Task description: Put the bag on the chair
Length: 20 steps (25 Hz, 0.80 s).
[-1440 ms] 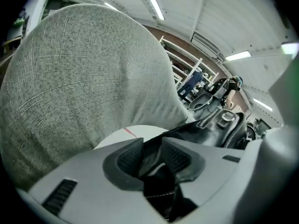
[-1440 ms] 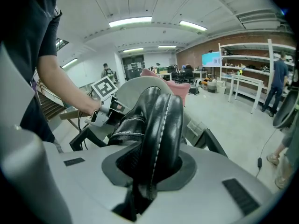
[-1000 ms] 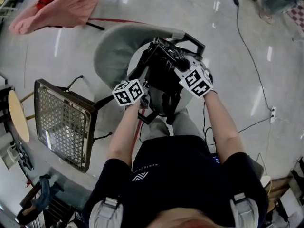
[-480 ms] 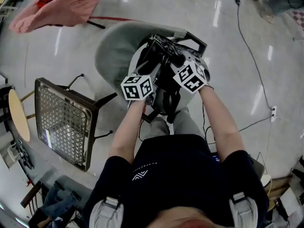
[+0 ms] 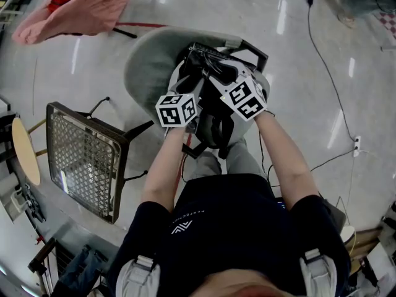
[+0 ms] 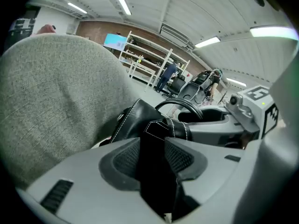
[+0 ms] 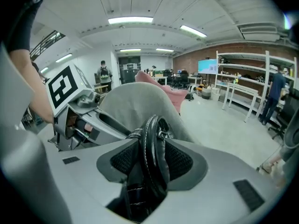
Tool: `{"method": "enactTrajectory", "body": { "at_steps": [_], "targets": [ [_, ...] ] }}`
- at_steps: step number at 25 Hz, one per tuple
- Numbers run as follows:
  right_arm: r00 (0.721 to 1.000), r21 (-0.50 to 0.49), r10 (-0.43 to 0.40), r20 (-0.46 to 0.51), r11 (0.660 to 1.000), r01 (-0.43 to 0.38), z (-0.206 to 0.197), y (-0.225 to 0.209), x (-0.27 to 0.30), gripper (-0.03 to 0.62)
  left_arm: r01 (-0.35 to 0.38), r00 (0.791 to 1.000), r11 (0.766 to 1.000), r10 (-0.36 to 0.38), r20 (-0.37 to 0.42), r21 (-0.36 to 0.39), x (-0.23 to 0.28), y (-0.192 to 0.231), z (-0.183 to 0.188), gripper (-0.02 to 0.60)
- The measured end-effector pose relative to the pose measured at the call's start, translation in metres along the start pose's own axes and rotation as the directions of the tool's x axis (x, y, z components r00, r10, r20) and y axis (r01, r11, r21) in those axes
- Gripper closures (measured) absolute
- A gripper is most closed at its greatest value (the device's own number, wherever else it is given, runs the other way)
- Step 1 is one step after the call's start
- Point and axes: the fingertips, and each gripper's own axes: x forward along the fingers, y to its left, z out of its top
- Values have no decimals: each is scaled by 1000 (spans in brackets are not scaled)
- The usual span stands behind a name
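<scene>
The grey chair point(image 5: 145, 60) fills the upper centre of the head view, its back curving round to the left. The black bag point(image 5: 204, 67) sits just right of that curve, over the seat, with its long axis running from the top of the frame down toward the person. Whether its base already bears on the seat I cannot tell.

Both claws sit on the bag's near, lower end, so the chair lies straight beyond them, up-frame. The left gripper point(image 6: 156, 160) has just been closing and clamps the flat strap point(image 6: 156, 181); it is the nearer one to the chair back, which fills the left of its view. The right gripper point(image 7: 152, 162) has just been opening — the rolled handle point(image 7: 154, 139) stands between its pads, seemingly no longer squeezed.
</scene>
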Motion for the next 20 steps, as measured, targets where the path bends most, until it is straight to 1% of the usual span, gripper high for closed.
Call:
{"method": "enactTrajectory", "body": {
  "at_steps": [2, 3, 5, 7, 11, 12, 13, 14, 15, 17, 20],
  "targets": [
    [999, -24, -40, 15, 999, 40, 5, 0, -6, 416, -17, 1000, 1000, 16, 20, 8, -6, 0, 3, 419],
    [998, -43, -61, 24, 997, 62, 7, 1, -9, 398, -20, 999, 1000, 19, 33, 4, -10, -1, 4, 423],
    [995, -70, -88, 38, 993, 90, 9, 3, -16, 396, -21, 998, 1000, 21, 54, -13, -17, -3, 5, 428],
    [993, -66, -107, 45, 992, 110, 7, 5, -24, 396, -16, 998, 1000, 17, 68, -10, -22, -8, 5, 428],
    [990, 19, -129, 60, 992, 128, 6, 7, -37, 398, 13, 997, 1000, -14, 80, 2, -31, -21, 8, 428],
    [987, 42, -145, 63, 989, 142, 7, 8, -41, 411, 21, 997, 1000, -21, 79, 3, -34, -25, 9, 428],
    [984, 65, -165, 67, 985, 161, 9, 8, -47, 437, 28, 997, 1000, -28, 77, 4, -38, -29, 9, 432],
    [980, 94, -186, 69, 979, 179, 10, 8, -54, 475, 35, 997, 999, -35, 71, 4, -41, -34, 8, 447],
    [977, 129, -202, 68, 973, 192, 10, 8, -60, 496, 44, 997, 999, -44, 65, 1, -45, -38, 7, 480],
    [973, 197, -220, 62, 959, 204, 9, 12, -71, 497, 65, 996, 998, -65, 56, -10, -52, -46, 3, 514],
    [968, 245, -242, 67, 945, 219, 11, 22, -82, 513, 97, 994, 995, -97, 48, -14, -64, -57, -4, 538]
  ]
}}
